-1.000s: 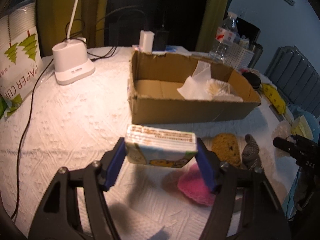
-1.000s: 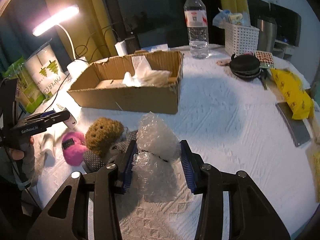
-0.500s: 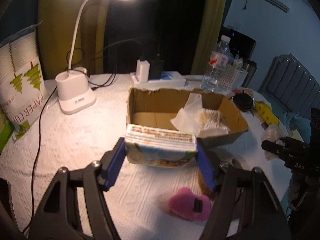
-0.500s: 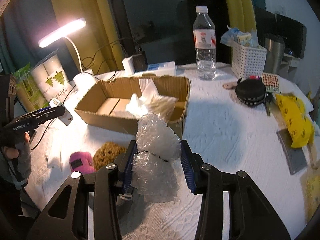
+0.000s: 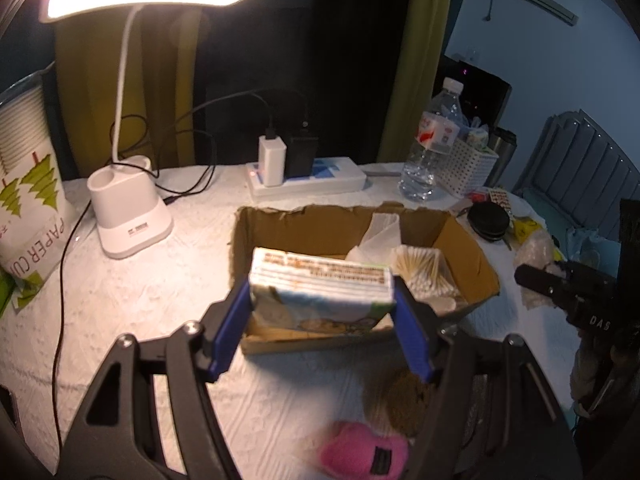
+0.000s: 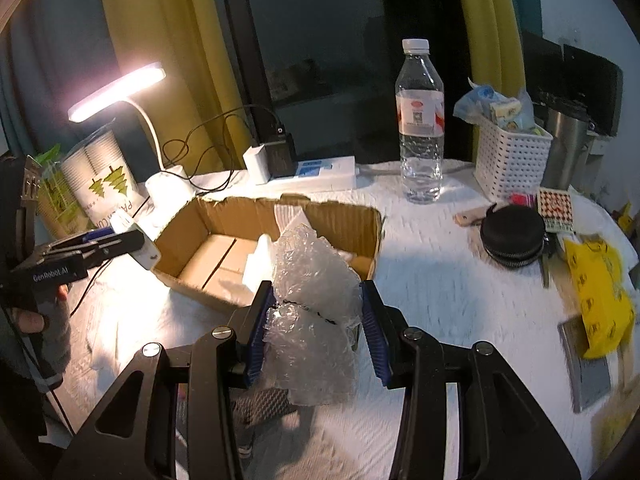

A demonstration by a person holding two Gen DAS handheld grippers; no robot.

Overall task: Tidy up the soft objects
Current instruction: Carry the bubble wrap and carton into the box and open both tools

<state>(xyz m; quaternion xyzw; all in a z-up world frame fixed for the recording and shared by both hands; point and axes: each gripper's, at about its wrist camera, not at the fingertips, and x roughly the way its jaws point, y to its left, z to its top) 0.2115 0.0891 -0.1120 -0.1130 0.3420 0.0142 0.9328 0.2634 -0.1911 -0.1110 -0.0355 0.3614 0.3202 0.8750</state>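
Note:
My left gripper [image 5: 322,320] is shut on a flat tissue pack [image 5: 320,294] with a printed wrapper and holds it in the air over the near side of the open cardboard box [image 5: 472,246]. The box holds white tissue [image 5: 380,236] and a bundle of cotton swabs [image 5: 424,268]. My right gripper [image 6: 316,320] is shut on a crumpled piece of clear bubble wrap [image 6: 316,304], raised just in front of the cardboard box [image 6: 260,206]. A pink soft toy [image 5: 360,454] and a brown sponge [image 5: 400,396] lie on the table below the left gripper.
A lit white desk lamp [image 5: 128,208], a paper cup pack [image 5: 28,200], a power strip [image 5: 308,180], a water bottle [image 6: 420,132], a white basket [image 6: 512,152], a black round case [image 6: 514,236] and a yellow bag [image 6: 600,292] stand around the box on the white tablecloth [image 5: 120,300].
Both grippers have risen and moved toward the box with their loads. The tissue pack now hangs over the box's near side, and the bubble wrap is closer to the box's corner.

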